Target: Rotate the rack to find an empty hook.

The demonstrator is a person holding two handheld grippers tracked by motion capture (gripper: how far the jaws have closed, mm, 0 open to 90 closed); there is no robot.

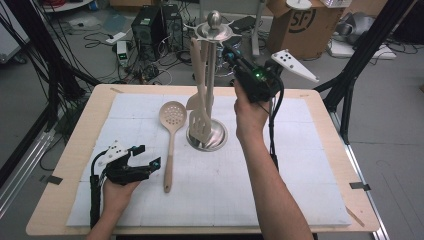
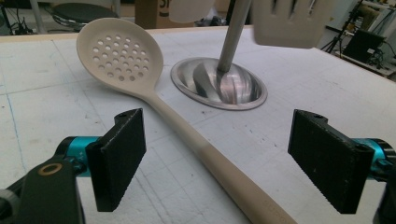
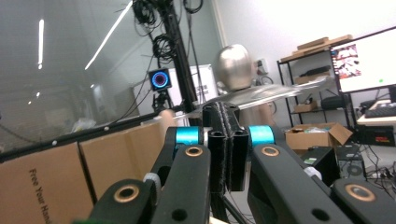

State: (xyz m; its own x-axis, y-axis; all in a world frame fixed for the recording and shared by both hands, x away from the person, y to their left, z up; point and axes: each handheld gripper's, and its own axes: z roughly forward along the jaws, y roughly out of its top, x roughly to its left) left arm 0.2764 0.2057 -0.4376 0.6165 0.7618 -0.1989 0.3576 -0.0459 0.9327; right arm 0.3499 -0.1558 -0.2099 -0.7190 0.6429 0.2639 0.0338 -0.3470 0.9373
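- Surface (image 1: 310, 165), high view: white mat on a wooden top. Metal utensil stand (image 1: 207, 135) near the middle, two pale utensils hanging from its top disc, among them a slotted turner (image 1: 201, 125). Skimmer spoon (image 1: 171, 134) lies flat just left of the stand base, bowl away from the person. Left gripper (image 1: 148, 158) rests low beside the handle end, fingers apart. Right gripper (image 1: 231, 53) raised at the stand's top disc.
- Left gripper view: fingers (image 2: 116, 156) wide open, skimmer handle running between them, not touching either.
- Right gripper view: fingers (image 3: 223, 144) pressed together; the disc edge seems nipped between them, though I cannot be sure. Ball finial (image 3: 236, 66) just beyond.
- Judgement: right hand steadies the stand, left is set to pick up the skimmer. Next: lower, close on the handle, lift it toward a free hook.
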